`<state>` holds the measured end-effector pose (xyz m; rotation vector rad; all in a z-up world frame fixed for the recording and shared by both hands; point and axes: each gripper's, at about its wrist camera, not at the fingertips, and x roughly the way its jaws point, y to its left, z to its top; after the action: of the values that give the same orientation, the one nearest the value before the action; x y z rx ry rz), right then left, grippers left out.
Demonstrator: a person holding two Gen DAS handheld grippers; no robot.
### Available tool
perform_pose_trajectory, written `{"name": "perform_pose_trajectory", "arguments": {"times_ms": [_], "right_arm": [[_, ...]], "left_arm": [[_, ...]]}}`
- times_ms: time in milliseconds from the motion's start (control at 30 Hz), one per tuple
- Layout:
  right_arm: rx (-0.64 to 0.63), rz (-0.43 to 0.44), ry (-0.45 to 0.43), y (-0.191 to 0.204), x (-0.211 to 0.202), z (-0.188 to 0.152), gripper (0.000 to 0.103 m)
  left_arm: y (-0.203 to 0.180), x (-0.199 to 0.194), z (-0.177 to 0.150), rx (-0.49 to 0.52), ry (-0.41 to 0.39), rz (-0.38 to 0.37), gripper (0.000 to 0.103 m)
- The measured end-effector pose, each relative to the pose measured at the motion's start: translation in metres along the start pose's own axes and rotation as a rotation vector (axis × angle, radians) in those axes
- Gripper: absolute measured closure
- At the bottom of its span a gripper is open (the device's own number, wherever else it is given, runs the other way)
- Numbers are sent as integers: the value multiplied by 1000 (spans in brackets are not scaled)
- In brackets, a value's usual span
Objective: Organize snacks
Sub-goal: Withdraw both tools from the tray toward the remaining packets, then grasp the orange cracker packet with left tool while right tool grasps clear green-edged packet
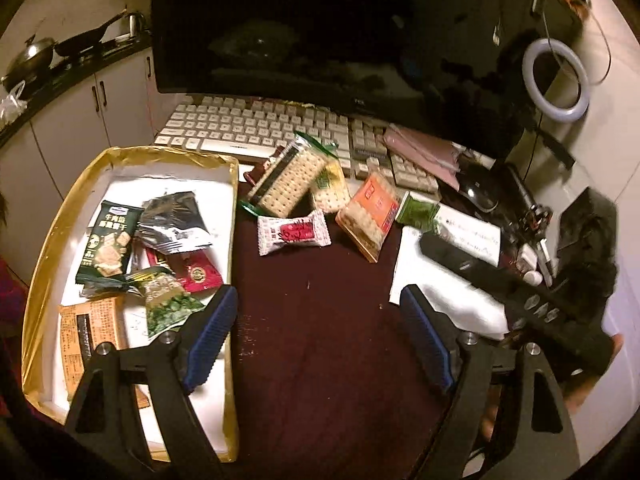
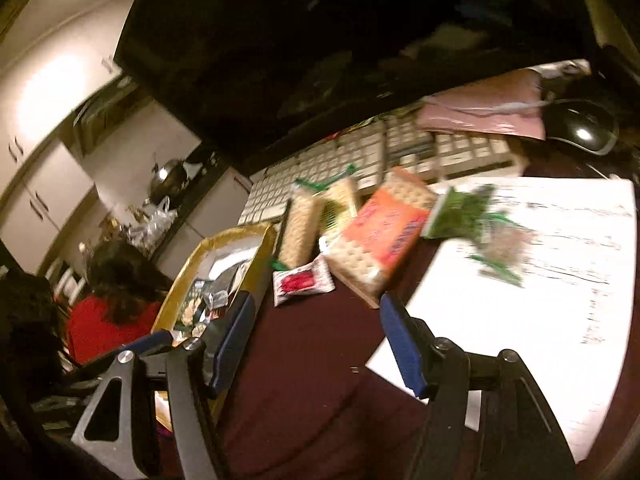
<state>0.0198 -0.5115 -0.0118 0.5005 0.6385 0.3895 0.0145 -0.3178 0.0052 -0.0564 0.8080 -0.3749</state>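
A gold-rimmed tray at the left holds several snack packets, among them a dark green cracker pack. On the dark desk lie a cracker sleeve, a small red-and-white candy packet, an orange cracker pack and a green packet. My left gripper is open and empty above the bare desk, in front of the candy packet. My right gripper is open and empty, just short of the candy packet and orange pack. The tray shows at its left.
A white keyboard and black monitor stand behind the snacks. White paper, a black remote, a mouse, a pink notebook and a ring light are at the right.
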Motion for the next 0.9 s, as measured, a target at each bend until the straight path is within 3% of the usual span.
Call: {"name": "perform_pose_trajectory", "arguments": {"times_ms": [300, 467, 567, 767, 900], "right_arm": [[128, -104, -64, -44, -21, 23, 44], [129, -171, -16, -52, 0, 61, 43], [104, -304, 27, -57, 22, 77, 43], [178, -343, 84, -80, 17, 51, 45], [164, -367, 72, -74, 19, 30, 57]], "left_arm": [[-10, 22, 6, 5, 38, 17, 20], [-15, 29, 13, 24, 40, 46, 20], [-19, 29, 14, 32, 44, 39, 20], [-18, 23, 15, 54, 20, 53, 20], [-21, 28, 18, 65, 22, 48, 20]]}}
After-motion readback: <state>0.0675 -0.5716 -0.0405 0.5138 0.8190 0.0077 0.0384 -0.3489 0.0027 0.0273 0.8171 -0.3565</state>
